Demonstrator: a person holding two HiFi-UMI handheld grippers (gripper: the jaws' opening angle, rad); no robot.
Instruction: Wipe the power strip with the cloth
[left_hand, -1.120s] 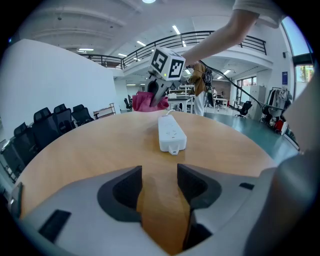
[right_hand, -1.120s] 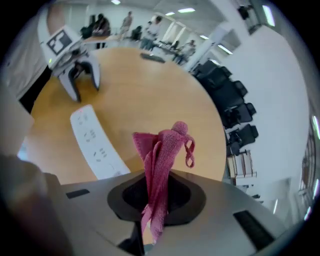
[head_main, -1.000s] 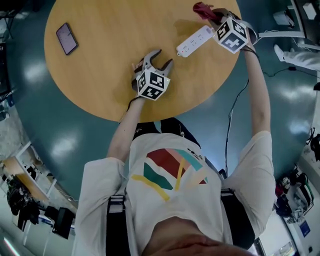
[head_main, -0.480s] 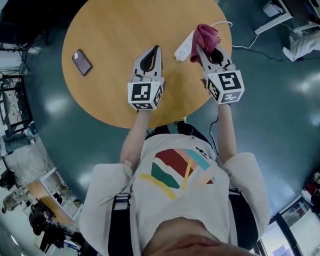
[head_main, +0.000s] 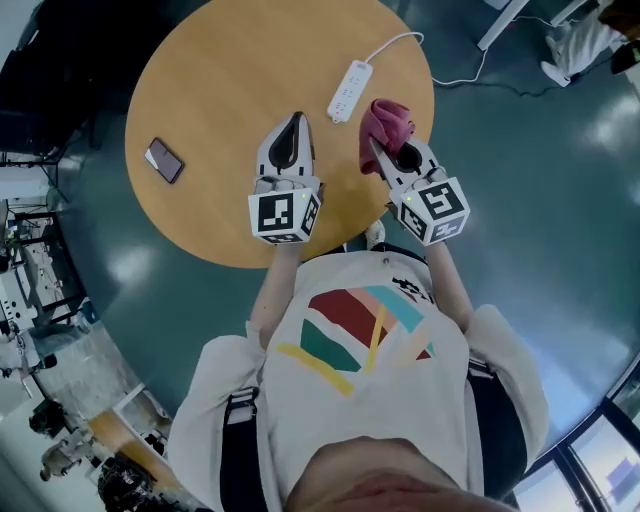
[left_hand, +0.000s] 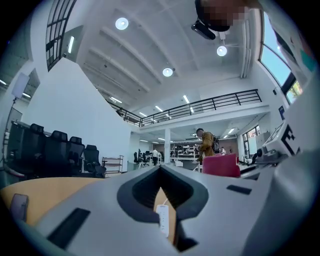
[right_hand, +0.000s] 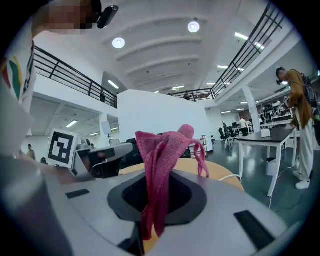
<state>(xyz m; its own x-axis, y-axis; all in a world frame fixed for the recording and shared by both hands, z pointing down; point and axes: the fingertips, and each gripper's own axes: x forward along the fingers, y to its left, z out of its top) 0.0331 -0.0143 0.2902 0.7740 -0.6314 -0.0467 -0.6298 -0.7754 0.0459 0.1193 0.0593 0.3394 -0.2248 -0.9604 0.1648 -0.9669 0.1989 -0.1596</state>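
Pink cloth (right_hand: 161, 160) rough woven fabric; power strip (head_main: 349, 90) smooth white plastic; table (head_main: 210, 80) matt wood; floor (head_main: 520, 160) glossy.

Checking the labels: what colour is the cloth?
The cloth is pink; the right gripper view shows it best.

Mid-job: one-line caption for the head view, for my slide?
Above a round wooden table, the right gripper holds a pink cloth near the white power strip; the left gripper is shut, empty.

A round wooden counter (head_main: 220, 90) is standing on the teal floor (head_main: 520, 200), carrying a white power strip (head_main: 349, 90) near its far edge and a phone (head_main: 164, 160) well apart, leftward.
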